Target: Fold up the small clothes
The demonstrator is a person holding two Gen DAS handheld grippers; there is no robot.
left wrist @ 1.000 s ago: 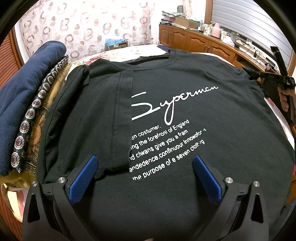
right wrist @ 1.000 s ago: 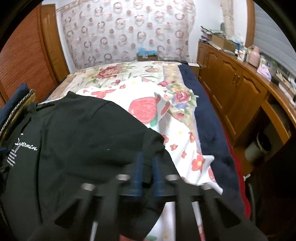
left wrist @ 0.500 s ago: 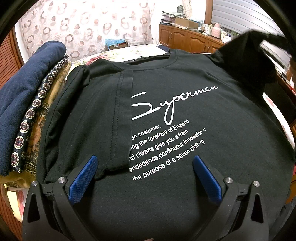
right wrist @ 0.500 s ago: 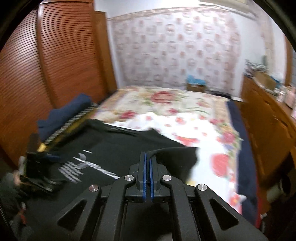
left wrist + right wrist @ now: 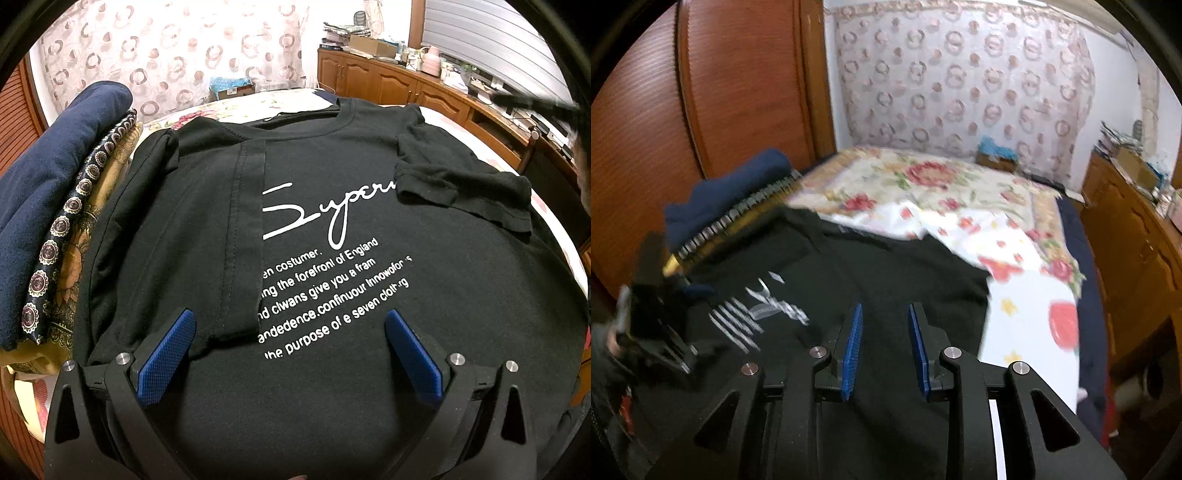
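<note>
Black printed T-shirt (image 5: 332, 280) lies flat, both sleeves apparently folded inward.

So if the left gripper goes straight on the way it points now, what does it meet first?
Most likely the black T-shirt: the left gripper points down at its printed front, nothing between.

surface: bed (image 5: 1027, 317) with floral sheet | on it: black T-shirt (image 5: 332, 369) lay flat, print up, both sleeves folded inward | left of T-shirt: stack of folded clothes (image 5: 55, 206), navy piece on top, touching its edge
</note>
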